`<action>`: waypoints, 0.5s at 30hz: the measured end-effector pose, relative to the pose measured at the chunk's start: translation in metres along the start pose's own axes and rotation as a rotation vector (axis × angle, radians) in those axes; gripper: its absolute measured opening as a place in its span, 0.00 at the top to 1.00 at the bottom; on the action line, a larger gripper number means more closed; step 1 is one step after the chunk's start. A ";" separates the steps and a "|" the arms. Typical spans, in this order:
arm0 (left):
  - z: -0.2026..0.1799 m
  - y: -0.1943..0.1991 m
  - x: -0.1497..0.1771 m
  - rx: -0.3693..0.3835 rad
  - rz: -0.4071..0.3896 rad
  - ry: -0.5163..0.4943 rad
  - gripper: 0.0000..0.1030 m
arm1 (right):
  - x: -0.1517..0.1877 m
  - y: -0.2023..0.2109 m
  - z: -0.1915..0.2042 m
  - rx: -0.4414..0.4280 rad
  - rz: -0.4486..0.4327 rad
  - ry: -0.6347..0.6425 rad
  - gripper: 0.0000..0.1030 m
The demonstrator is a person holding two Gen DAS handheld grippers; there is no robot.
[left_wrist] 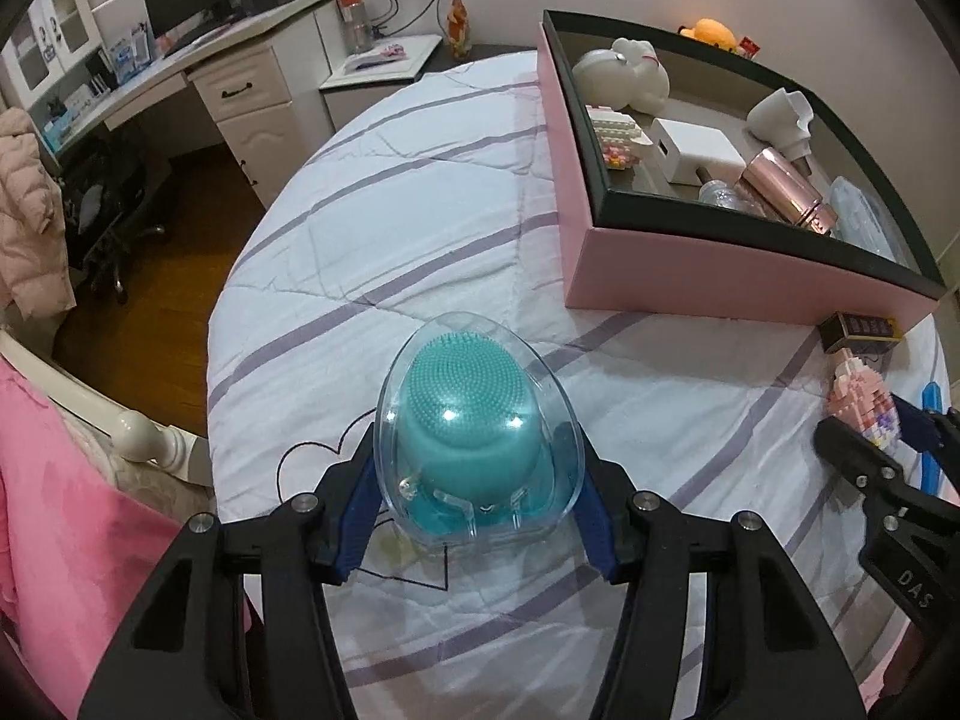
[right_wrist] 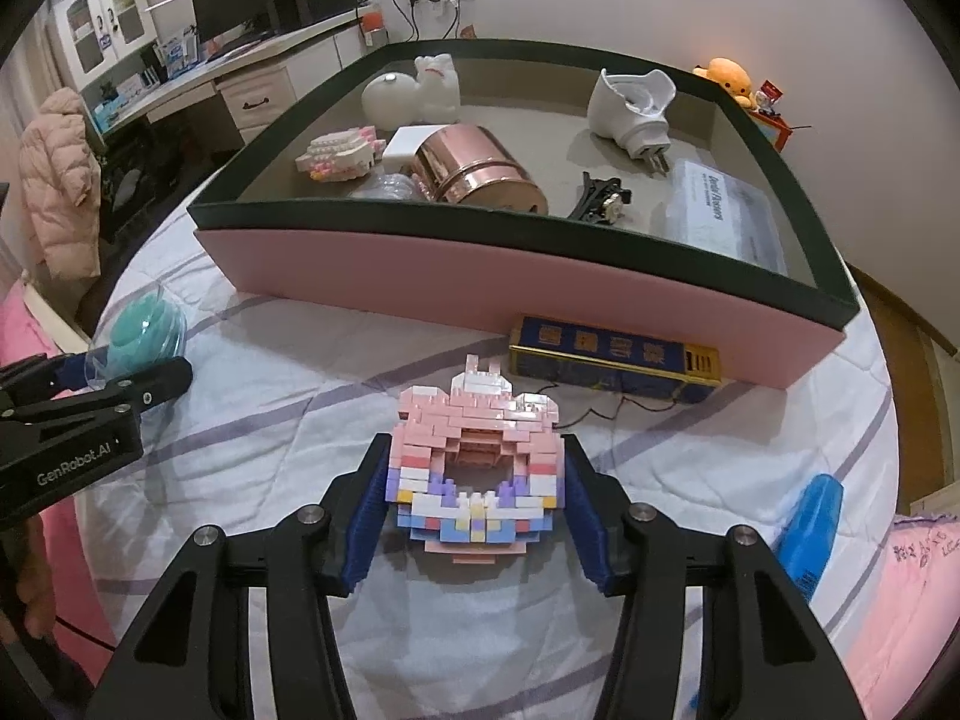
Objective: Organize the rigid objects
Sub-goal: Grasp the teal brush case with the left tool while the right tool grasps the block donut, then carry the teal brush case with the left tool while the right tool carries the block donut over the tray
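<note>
A clear egg-shaped case with a teal bristled brush inside [left_wrist: 474, 420] rests on the white striped quilt [left_wrist: 420, 210]. My left gripper [left_wrist: 474, 450] is shut on it, a blue pad pressed to each side. A pink, white and purple brick model [right_wrist: 477, 468] lies on the quilt with my right gripper [right_wrist: 476, 444] shut on its two flanks. Each gripper shows in the other's view: the right gripper [left_wrist: 870, 456] at the right edge, the left gripper [right_wrist: 138, 384] at the left. Behind both stands the pink box with a dark rim [right_wrist: 480, 282].
The box holds a white figurine [right_wrist: 414, 90], a rose-gold canister [right_wrist: 474, 168], a white plug [right_wrist: 636, 108], another brick model [right_wrist: 339, 153] and a clear packet [right_wrist: 726, 210]. A blue-and-gold tin [right_wrist: 612, 360] lies against its front wall. A blue object [right_wrist: 810, 528] is at the right. The bed's edge drops off at the left.
</note>
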State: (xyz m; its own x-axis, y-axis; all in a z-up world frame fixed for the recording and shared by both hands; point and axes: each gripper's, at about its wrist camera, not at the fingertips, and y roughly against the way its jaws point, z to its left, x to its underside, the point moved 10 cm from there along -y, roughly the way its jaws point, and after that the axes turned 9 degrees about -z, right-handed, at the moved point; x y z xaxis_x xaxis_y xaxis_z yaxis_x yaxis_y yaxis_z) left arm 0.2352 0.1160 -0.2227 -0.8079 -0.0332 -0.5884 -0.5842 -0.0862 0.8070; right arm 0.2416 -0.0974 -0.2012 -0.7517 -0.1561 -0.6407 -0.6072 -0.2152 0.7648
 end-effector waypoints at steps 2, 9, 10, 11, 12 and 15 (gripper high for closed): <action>-0.002 0.002 0.001 0.006 -0.002 0.003 0.45 | -0.001 0.004 -0.002 0.004 -0.010 -0.007 0.47; -0.016 0.020 -0.004 0.023 -0.042 -0.021 0.45 | -0.008 0.029 -0.011 0.024 -0.068 -0.019 0.48; -0.019 0.024 -0.006 0.026 -0.051 -0.025 0.45 | -0.009 0.033 -0.012 0.026 -0.078 -0.024 0.48; -0.020 0.027 -0.007 0.032 -0.057 -0.027 0.45 | -0.009 0.036 -0.014 0.027 -0.084 -0.027 0.48; -0.023 0.031 -0.008 0.039 -0.063 -0.030 0.45 | -0.011 0.042 -0.015 0.030 -0.097 -0.030 0.48; -0.029 0.042 -0.014 0.046 -0.091 -0.049 0.45 | -0.016 0.055 -0.022 0.055 -0.132 -0.029 0.48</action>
State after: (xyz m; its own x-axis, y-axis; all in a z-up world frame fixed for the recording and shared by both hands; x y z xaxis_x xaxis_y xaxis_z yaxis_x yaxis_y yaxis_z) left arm 0.2240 0.0834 -0.1824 -0.7538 0.0220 -0.6567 -0.6570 -0.0413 0.7528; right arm 0.2253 -0.1276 -0.1502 -0.6709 -0.1022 -0.7344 -0.7139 -0.1786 0.6771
